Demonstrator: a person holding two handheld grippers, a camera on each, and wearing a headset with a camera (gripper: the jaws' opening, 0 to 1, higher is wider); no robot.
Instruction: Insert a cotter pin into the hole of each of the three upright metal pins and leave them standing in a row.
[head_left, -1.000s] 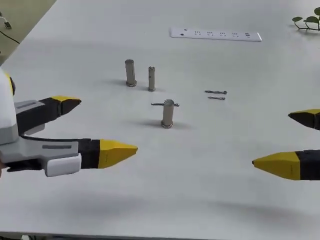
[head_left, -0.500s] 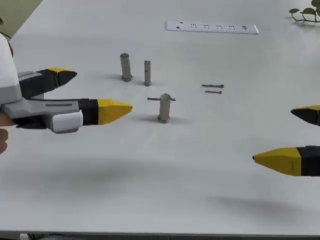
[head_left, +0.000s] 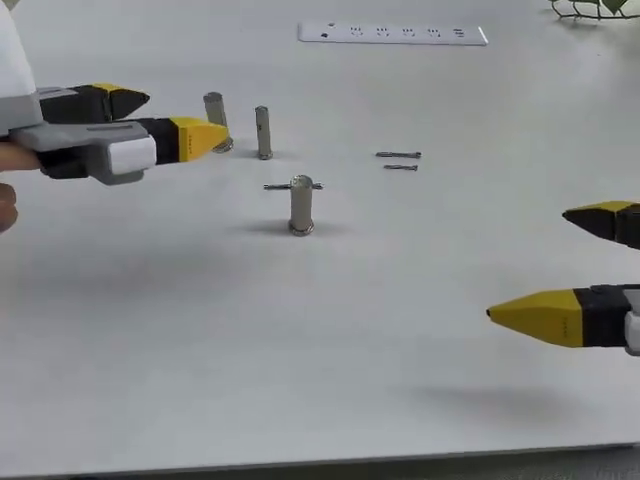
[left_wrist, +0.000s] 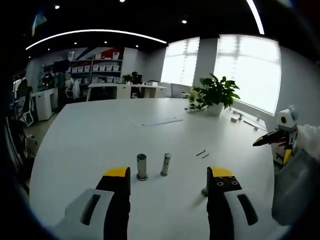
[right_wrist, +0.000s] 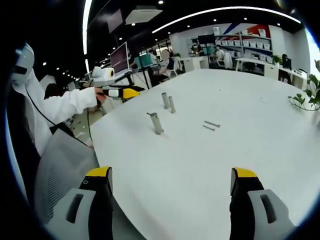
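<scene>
1. Here we marked the relation on which, in our judgement, the coming move turned: the two loose cotter pins, thin slivers of grey steel, lay flat on the white table. They lay side by side and just apart, their long axes running across the head view.
2. We placed them ahead of and to the left of the right gripper, black with yellow-tipped jaws, and well apart from it.
3. The two bare pins, short upright cylinders of dull grey metal, stood close together farther left. In the left gripper view both stood ahead of the left gripper, likewise black and yellow, in line with the gap between its jaws and clear of both tips.
4. The fitted pin, a like cylinder with an inserted cotter pin crosswise through its head, stood upright nearer us, out of line with the bare pins.
5. We found the left gripper level, pointing right across the head view, its jaws spread wide and empty.
6. The right gripper pointed left, low at the near right, its jaws likewise wide and holding nothing.
7. We judged the left gripper nearer the bare pins and the right gripper better placed for the loose cotter pins. One pin of three was done.
</scene>
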